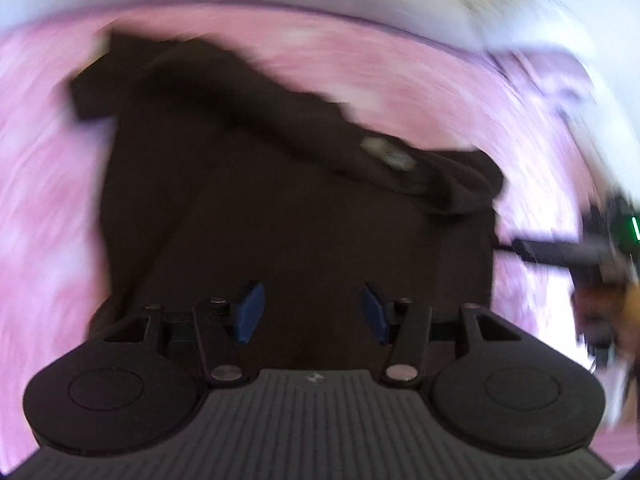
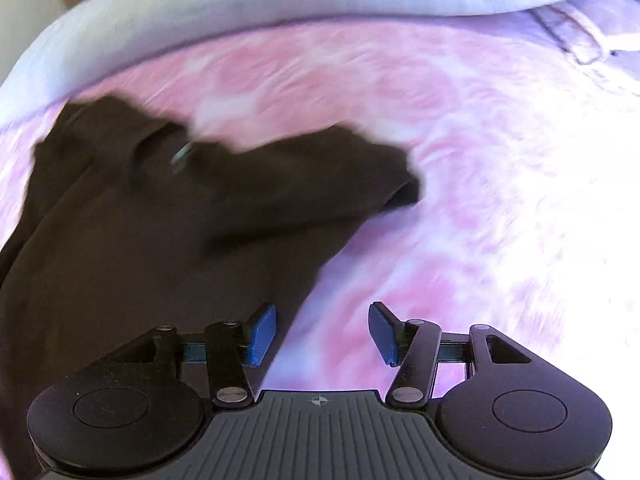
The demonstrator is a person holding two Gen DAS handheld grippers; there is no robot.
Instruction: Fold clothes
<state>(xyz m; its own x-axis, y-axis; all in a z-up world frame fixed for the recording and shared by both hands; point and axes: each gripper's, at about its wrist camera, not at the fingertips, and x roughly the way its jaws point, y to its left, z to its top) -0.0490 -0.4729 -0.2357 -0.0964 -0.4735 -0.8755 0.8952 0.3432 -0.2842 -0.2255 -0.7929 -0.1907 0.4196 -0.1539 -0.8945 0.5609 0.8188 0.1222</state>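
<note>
A dark brown T-shirt [image 1: 280, 220] lies on a pink patterned bedspread [image 1: 40, 200], its top part folded over so the pale neck label [image 1: 388, 154] shows. My left gripper [image 1: 312, 312] hangs over the shirt's lower part, open, with nothing between its blue pads. In the right wrist view the same T-shirt [image 2: 140, 240] fills the left side, one sleeve [image 2: 360, 172] reaching right. My right gripper [image 2: 322, 332] hovers at the shirt's right edge, open and empty, its left pad over dark cloth and its right pad over the bedspread [image 2: 480, 200]. Both pictures are motion-blurred.
A white-lilac pillow or duvet [image 2: 240, 4] runs along the far side of the bed. The other gripper and the hand holding it [image 1: 600, 264] show at the right edge of the left wrist view. Bare bedspread stretches right of the shirt.
</note>
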